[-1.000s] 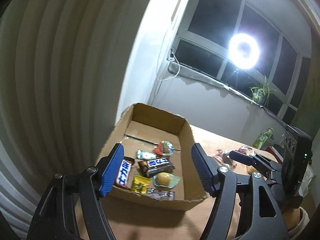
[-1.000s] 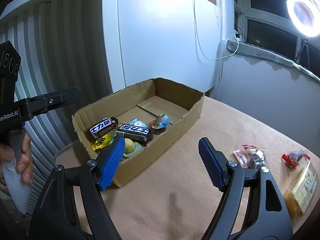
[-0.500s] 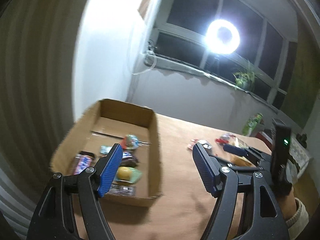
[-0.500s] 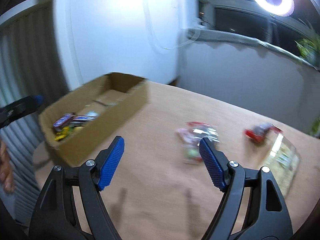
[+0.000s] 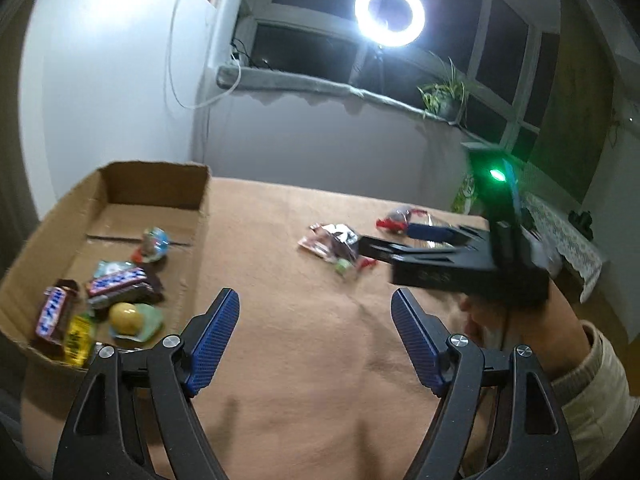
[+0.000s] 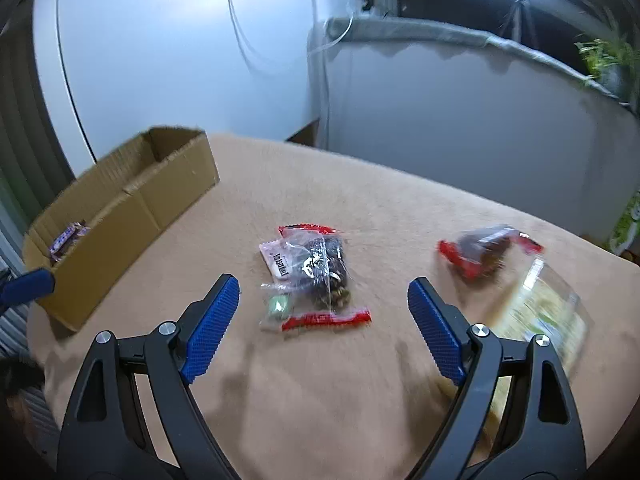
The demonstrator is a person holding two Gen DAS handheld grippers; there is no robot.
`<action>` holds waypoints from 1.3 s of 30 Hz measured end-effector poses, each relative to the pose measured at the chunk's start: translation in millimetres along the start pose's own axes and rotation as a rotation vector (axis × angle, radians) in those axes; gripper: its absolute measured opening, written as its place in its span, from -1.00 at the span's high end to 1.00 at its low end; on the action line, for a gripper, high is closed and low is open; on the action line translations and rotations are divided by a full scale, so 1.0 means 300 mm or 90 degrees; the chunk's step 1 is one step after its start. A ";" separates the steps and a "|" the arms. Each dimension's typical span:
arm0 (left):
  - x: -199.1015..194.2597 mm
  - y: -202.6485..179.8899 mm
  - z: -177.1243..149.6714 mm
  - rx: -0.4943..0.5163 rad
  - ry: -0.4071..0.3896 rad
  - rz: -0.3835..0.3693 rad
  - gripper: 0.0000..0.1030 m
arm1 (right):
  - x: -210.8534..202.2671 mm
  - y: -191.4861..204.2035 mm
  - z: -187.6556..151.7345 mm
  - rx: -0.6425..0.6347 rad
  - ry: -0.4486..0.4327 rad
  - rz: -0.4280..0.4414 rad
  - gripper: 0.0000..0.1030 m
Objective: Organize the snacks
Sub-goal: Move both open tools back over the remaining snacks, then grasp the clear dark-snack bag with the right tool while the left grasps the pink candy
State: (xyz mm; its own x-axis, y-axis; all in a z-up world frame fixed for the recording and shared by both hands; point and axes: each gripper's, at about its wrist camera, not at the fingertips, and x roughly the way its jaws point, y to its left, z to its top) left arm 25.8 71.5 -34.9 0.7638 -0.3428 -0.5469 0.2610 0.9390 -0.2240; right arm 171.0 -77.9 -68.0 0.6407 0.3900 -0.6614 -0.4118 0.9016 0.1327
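Note:
A cardboard box [image 5: 160, 172] [image 6: 132, 208] stands at the left of the tan table and holds several snacks, among them a chocolate bar [image 5: 120, 280] and a yellow jelly cup [image 5: 126, 316]. A pile of clear snack packets with red ends [image 6: 316, 272] [image 5: 334, 242] lies in the table's middle. My right gripper [image 6: 324, 304] is open just in front of that pile, above the table; it also shows in the left wrist view [image 5: 420, 240]. My left gripper [image 5: 316, 320] is open and empty to the right of the box.
A red-wrapped snack [image 6: 484, 250] and a clear bag of yellowish snacks [image 6: 540, 316] lie at the right. A ring light [image 5: 389, 13] and a potted plant [image 5: 444, 96] stand at the window behind. A white wall is behind the box.
Both grippers have swung right, away from the box. My right gripper now faces the snack pile closely. Both stay open.

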 end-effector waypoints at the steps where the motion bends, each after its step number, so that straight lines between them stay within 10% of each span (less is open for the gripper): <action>1: 0.018 -0.006 -0.003 0.001 0.006 -0.002 -0.52 | 0.025 -0.005 0.005 -0.003 0.009 0.002 -0.68; 8: 0.177 -0.014 0.014 -0.005 0.063 0.022 -0.52 | 0.129 -0.043 0.008 0.007 0.068 0.028 0.05; 20: 0.433 0.056 0.122 -0.082 0.139 0.066 -0.52 | 0.071 -0.139 -0.020 0.063 0.032 0.058 0.16; 32: 0.608 -0.035 0.155 0.010 0.197 0.104 -0.50 | -0.039 -0.222 -0.070 0.108 -0.017 0.029 0.17; 39: 0.611 -0.053 0.160 0.030 0.185 0.084 0.44 | -0.081 -0.233 -0.088 0.115 -0.037 0.044 0.17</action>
State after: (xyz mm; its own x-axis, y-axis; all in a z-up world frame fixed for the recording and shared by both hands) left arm 190.0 -4.9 -93.0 0.5945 -0.2048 -0.7776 0.2028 0.9739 -0.1014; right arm 167.1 -155.4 -80.8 0.6532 0.4573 -0.6035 -0.3367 0.8893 0.3093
